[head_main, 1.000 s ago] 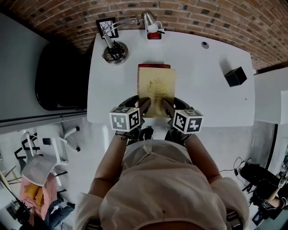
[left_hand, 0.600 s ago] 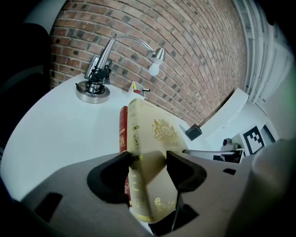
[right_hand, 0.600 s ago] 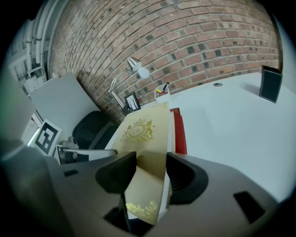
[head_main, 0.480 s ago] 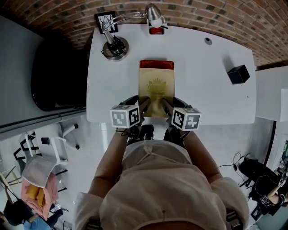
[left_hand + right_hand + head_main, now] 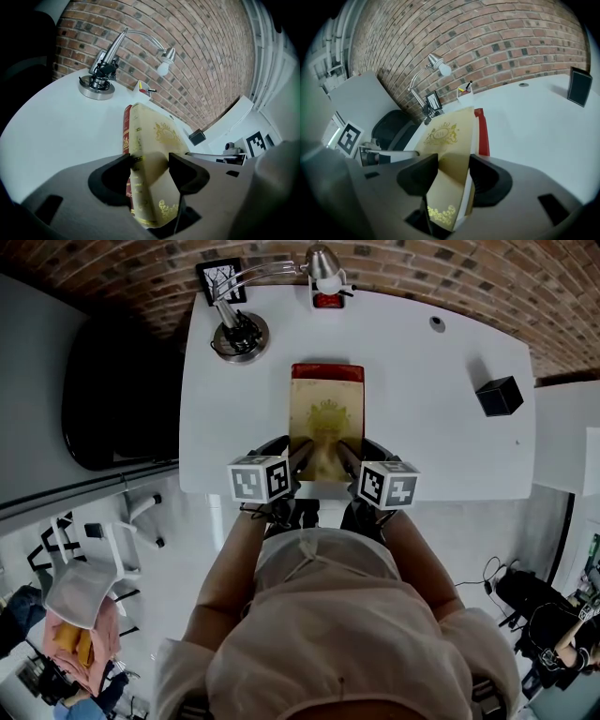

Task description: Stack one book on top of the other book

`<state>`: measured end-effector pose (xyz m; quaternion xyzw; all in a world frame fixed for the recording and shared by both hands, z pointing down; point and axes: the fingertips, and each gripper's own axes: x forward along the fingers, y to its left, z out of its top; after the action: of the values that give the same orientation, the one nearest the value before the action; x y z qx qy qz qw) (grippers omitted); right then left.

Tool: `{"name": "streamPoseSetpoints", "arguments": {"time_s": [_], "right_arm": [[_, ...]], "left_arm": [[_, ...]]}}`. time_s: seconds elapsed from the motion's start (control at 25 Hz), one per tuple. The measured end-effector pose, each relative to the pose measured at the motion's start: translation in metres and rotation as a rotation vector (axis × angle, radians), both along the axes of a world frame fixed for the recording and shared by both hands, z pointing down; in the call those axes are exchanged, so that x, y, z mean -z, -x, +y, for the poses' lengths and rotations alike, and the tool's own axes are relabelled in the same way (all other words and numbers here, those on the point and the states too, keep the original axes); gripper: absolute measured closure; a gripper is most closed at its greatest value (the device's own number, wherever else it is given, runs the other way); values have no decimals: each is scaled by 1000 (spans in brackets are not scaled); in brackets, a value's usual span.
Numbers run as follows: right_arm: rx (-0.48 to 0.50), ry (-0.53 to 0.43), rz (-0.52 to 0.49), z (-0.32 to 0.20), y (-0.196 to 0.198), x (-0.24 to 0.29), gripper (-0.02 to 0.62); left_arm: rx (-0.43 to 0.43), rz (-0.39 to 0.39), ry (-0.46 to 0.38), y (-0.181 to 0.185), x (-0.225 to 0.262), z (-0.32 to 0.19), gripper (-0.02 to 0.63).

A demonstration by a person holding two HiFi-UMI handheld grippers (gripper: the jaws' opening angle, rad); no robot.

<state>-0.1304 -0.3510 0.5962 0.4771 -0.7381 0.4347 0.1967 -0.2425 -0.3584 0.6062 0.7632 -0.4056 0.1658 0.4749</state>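
Desk (image 5: pixel 422 409) centre: the cream gilt book (image 5: pixel 325 418) lies over the red book (image 5: pixel 326 372), whose far edge alone shows. Long axis runs away from me toward the brick wall, spine left. Left gripper (image 5: pixel 298 457) and right gripper (image 5: pixel 349 457) each pinch its near end, one per side. I judge that keeps it square.

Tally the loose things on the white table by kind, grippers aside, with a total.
Books: 2 (cream book, red book)
Desk lamp: 1
Pen holder: 1
Picture frame: 1
Black box: 1
Total: 6
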Motion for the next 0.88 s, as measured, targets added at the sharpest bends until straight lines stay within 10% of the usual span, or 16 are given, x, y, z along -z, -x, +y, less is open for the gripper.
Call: {"name": "streamPoseSetpoints", "arguments": {"time_s": [0.48,0.72,0.88], "right_arm": [[5,-124,123,-12,-8,22,380],[-12,-286,199,-17,-12,63,382],[-22,-361,189,-16,-6,90,497]], "left_arm": [[12,-12,-42,2,8,-1,356],[-13,-109,-252,10,53,-6,358],[12,-145,-405,17,92,-14,498]]}}
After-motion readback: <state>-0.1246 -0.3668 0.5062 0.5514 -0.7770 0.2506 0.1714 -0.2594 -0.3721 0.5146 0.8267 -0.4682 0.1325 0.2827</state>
